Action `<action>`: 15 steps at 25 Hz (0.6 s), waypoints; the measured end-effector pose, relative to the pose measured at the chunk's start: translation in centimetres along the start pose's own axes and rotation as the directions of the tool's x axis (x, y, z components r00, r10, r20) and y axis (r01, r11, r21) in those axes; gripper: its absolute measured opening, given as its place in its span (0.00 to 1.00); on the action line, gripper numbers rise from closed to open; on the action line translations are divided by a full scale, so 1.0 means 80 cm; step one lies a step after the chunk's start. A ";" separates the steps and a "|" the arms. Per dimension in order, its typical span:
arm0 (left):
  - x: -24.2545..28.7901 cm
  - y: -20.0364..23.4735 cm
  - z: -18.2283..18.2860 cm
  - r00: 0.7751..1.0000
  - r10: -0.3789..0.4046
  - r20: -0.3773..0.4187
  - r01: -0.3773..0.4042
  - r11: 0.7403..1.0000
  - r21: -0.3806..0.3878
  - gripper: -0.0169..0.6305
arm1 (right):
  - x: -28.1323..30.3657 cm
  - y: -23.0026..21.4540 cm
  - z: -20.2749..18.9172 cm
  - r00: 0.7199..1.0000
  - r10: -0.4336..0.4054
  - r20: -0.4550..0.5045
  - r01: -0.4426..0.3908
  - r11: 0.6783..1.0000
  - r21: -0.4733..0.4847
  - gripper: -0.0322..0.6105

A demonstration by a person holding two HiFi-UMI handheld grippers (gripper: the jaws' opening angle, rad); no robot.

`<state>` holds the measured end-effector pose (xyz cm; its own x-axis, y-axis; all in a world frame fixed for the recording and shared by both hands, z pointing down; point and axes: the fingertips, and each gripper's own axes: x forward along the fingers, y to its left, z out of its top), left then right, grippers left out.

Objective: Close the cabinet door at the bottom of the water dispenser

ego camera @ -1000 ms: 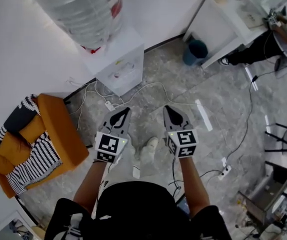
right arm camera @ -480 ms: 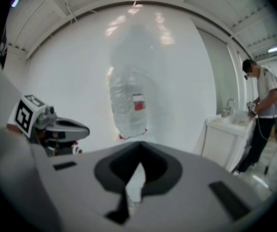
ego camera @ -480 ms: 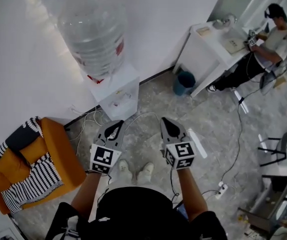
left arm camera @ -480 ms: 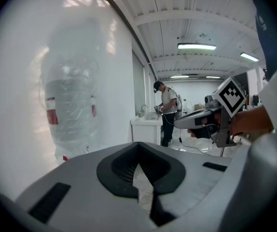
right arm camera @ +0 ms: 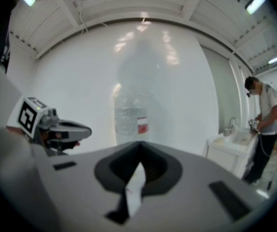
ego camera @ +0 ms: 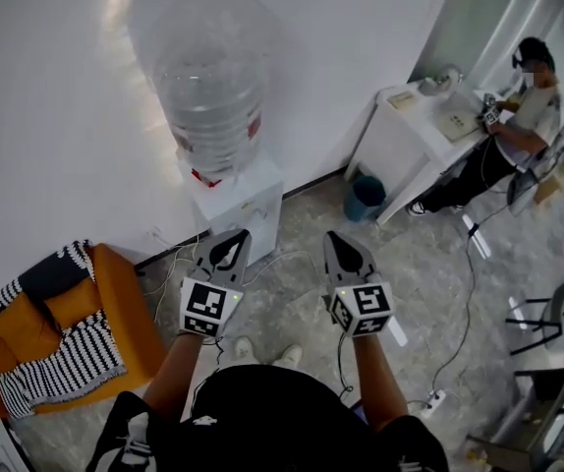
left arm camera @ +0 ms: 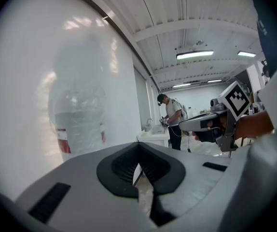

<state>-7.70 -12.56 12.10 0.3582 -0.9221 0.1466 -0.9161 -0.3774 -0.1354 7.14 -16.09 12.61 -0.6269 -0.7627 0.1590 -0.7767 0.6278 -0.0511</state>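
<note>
The white water dispenser (ego camera: 238,205) stands against the wall with a large clear bottle (ego camera: 211,87) on top. From this steep angle its bottom cabinet door does not show. My left gripper (ego camera: 235,236) and right gripper (ego camera: 333,239) are held side by side in the air in front of it, pointing roughly level at it and touching nothing. Both are shut and empty. In the left gripper view the bottle (left arm camera: 78,124) rises beyond the closed tips of the left gripper (left arm camera: 139,146). In the right gripper view the bottle (right arm camera: 129,115) stands behind the right gripper (right arm camera: 139,146).
An orange armchair (ego camera: 115,313) with a striped cloth stands left of the dispenser. Cables (ego camera: 282,264) trail over the floor before it. At the right are a white desk (ego camera: 420,126), a blue bin (ego camera: 366,197), a seated person (ego camera: 518,106) and a power strip (ego camera: 429,398).
Both grippers have risen together, still shut and side by side. The view has lifted with them, so the dispenser and bottle sit nearer the middle of the picture.
</note>
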 end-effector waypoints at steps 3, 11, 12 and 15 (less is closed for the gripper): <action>-0.005 0.002 0.029 0.999 0.012 0.050 -0.013 1.000 0.008 0.04 | -0.008 -0.004 0.021 0.999 -0.005 0.035 0.006 1.000 -0.015 0.10; -0.019 -0.008 0.061 0.994 0.025 0.109 -0.030 0.999 0.045 0.04 | -0.023 0.001 0.047 0.996 -0.007 0.090 0.008 1.000 -0.009 0.10; -0.020 -0.007 0.064 0.993 0.026 0.113 -0.031 0.998 0.047 0.04 | -0.024 0.002 0.048 0.996 -0.007 0.093 0.008 1.000 -0.011 0.10; -0.024 0.000 0.069 0.992 0.038 0.121 -0.043 0.998 0.036 0.04 | -0.027 0.004 0.047 0.995 -0.010 0.101 0.011 1.000 -0.009 0.10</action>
<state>-7.36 -11.28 6.44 0.3421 -0.9394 0.0213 -0.9235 -0.3403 -0.1767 8.01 -14.78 8.50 -0.6222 -0.7806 0.0588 -0.7828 0.6210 -0.0403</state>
